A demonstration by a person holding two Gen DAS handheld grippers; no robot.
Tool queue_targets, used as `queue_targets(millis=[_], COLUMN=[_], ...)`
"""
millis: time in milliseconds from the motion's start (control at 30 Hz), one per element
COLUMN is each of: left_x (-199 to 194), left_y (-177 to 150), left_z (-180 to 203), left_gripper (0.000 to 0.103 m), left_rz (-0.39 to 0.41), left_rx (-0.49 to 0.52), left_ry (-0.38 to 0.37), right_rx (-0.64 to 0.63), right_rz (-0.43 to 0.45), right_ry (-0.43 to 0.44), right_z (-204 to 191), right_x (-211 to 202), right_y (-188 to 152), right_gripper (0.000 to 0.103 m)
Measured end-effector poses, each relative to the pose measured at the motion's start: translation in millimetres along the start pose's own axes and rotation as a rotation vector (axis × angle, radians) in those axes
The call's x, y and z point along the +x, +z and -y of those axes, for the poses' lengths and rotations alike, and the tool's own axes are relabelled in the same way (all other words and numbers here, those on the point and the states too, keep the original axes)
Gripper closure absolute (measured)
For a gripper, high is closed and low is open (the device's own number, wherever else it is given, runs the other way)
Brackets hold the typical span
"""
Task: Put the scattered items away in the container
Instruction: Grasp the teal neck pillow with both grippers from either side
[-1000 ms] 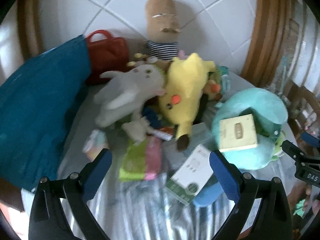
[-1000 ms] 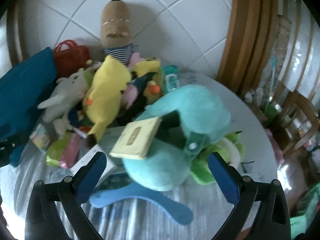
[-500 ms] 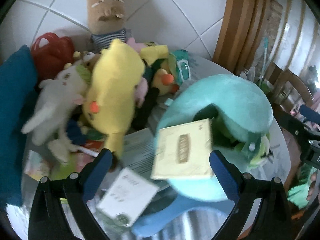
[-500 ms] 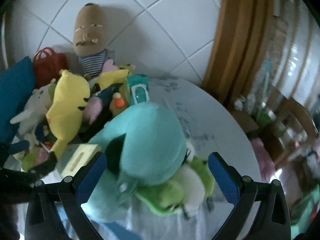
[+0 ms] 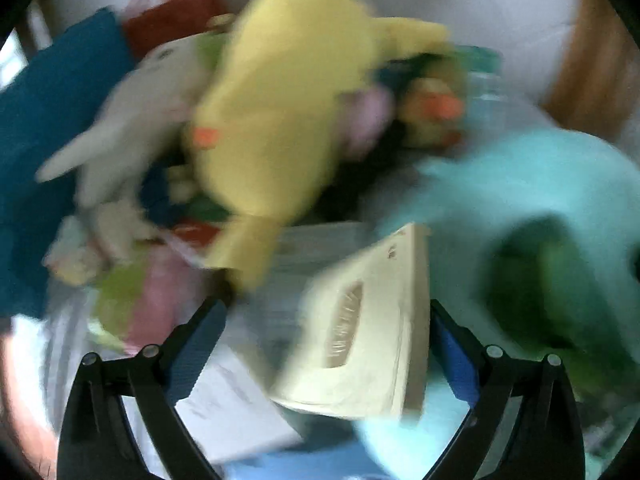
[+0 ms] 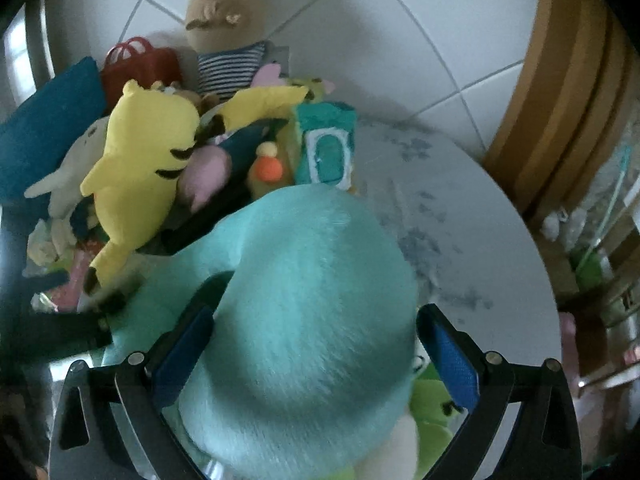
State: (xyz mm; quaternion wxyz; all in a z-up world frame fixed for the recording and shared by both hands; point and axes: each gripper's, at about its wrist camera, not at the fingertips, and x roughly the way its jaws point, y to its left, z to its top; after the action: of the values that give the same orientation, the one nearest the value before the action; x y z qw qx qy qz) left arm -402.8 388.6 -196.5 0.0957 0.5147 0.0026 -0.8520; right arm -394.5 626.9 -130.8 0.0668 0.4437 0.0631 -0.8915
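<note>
My left gripper (image 5: 324,344) is open, and a cream box (image 5: 360,336) lies between its fingers, tilted against a teal neck pillow (image 5: 532,184); the view is blurred. My right gripper (image 6: 316,352) is open with its fingers on either side of the teal neck pillow (image 6: 304,296). A pile of plush toys lies behind: a yellow plush (image 6: 140,160), a grey-white plush (image 6: 68,168), a brown doll in a striped shirt (image 6: 228,28). A white box (image 5: 236,412) lies near the left fingers.
A blue cushion (image 6: 48,124) and a red bag (image 6: 140,64) sit at the left. A teal wipes pack (image 6: 328,148) stands behind the pillow. A green plush (image 6: 432,408) lies under the pillow. The round table's bare top (image 6: 460,220) stretches right to its edge. The tiled wall is behind.
Both grippers have moved forward and down. The cream box now sits between the left fingers, and the teal pillow now fills the gap between the right fingers.
</note>
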Motion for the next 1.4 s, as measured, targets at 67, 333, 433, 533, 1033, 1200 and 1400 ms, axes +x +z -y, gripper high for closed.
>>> queue_targets(millis=[67, 333, 433, 533, 1033, 1200, 1400], left_x=[5.1, -26.2, -28.1, -29.1, -25.5, -20.7, -22.0], left_y=[2.9, -2.6, -11.4, -15.6, -78.2, -88.8, -93.7], left_z=[-18.0, -13.8, 1.1, 15.9, 76.9, 83.6, 75.6], left_gripper=[0.004, 0.004, 0.004, 0.004, 0.000, 0.000, 0.000], left_rz=[-0.030, -0.010, -0.031, -0.058, -0.143, -0.133, -0.120], left_rx=[-0.056, -0.035, 0.007, -0.004, -0.311, -0.394, -0.441], left_ry=[-0.015, -0.169, -0.216, -0.224, -0.150, -0.157, -0.201], right_rx=[-0.009, 0.008, -0.001, -0.027, -0.222, -0.285, -0.332], right_rz=[-0.005, -0.024, -0.033, -0.037, -0.039, -0.045, -0.061], right_ry=[-0.017, -0.074, -0.089, -0.076, 0.143, 0.098, 0.080], right_z=[-2.7, -4.1, -6.3, -4.6, 17.5, 0.6, -6.3], right_x=[5.3, 17.9, 15.6, 12.6, 7.3, 12.7, 15.2], right_y=[3.0, 9.0, 5.6, -0.4, -15.5, -4.7, 7.4], right_gripper=[0.000, 0.000, 0.000, 0.000, 0.000, 0.000, 0.000])
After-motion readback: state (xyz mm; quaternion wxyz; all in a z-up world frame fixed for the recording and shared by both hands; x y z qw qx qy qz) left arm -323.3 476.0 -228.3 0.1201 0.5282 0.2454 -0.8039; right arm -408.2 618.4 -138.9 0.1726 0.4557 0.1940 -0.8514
